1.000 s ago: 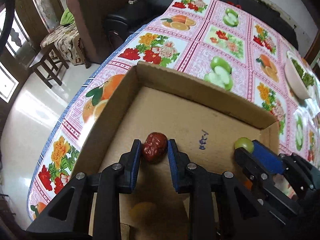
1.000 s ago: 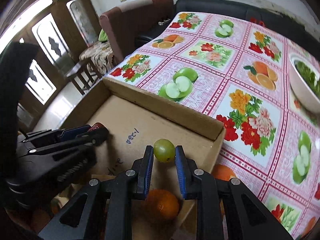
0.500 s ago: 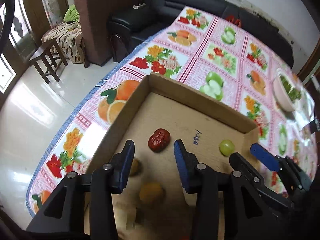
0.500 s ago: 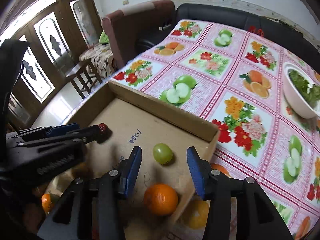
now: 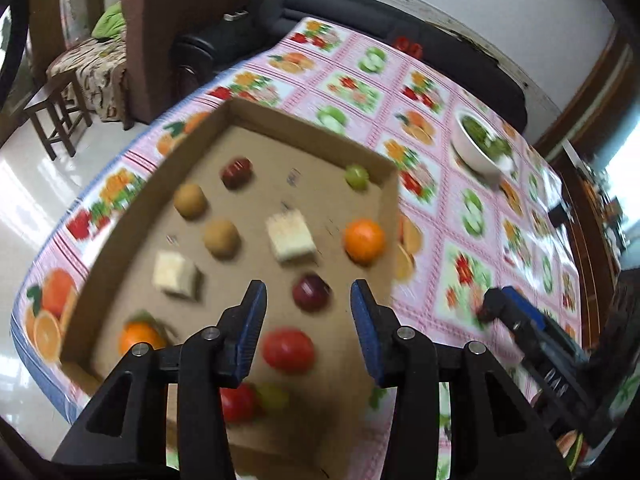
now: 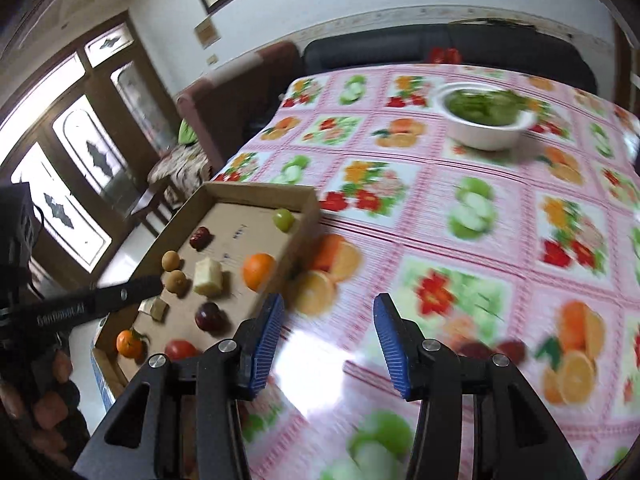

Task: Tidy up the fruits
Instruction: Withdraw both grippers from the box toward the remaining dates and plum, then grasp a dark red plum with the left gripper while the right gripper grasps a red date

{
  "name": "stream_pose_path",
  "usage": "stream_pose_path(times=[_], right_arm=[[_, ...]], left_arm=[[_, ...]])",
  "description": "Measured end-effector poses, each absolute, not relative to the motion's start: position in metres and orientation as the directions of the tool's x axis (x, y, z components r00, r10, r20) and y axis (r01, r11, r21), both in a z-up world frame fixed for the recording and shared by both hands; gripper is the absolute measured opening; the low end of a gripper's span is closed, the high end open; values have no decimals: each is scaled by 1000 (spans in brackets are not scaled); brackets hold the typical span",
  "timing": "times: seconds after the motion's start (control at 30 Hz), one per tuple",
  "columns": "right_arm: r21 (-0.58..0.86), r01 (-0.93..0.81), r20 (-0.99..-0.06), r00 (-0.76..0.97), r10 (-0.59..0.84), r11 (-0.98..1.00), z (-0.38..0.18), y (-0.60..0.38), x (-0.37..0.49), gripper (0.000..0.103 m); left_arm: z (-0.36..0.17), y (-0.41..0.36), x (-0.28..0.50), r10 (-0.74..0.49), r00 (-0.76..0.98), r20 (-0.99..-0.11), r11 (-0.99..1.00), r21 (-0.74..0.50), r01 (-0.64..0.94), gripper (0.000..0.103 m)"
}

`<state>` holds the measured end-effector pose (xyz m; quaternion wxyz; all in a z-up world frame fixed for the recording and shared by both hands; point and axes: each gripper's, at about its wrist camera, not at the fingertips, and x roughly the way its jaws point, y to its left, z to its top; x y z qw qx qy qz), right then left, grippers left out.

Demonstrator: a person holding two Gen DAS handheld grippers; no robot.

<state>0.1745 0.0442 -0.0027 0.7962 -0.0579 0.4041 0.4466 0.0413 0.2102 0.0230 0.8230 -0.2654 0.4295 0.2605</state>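
Both tools are released and carry nothing: the left tool [image 5: 307, 334] hangs over the near part of the box [image 5: 312, 142], the right tool [image 6: 329, 340] over bare worktop [image 6: 460, 208] to the box's right. The fruit lies spread across the box floor: a green grape [image 5: 356, 176] in the far right corner, a red date [image 5: 237, 172] toward the far left, an orange [image 5: 364, 240] by the right wall, a tomato [image 5: 289, 350] just below the left tool's opening. Both views are smeared (the hands seem to be in motion), so the likely trouble is a hasty, badly judged reach. A jaw brushing the round grape or orange could set it rolling out of place, and the tomato would bruise under a hard squeeze. Two small dark red fruits [image 6: 492, 350] seem to lie on the worktop near the right tool; a nudge might roll them further off.
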Motion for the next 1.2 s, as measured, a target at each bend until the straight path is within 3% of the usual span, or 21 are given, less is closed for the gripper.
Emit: stream_pose_path(times=[0.5,1.2], right_arm=[[301,-627,-693,374,616,719,-21,-79,183,50],[329,-589,-702,371,608,738,-38,-109,185,50]], left_arm=[[21,112,63,176,502,-846,841,-135,-523,42],[9,64,87,182,468,-865,891,-56,-450,42]])
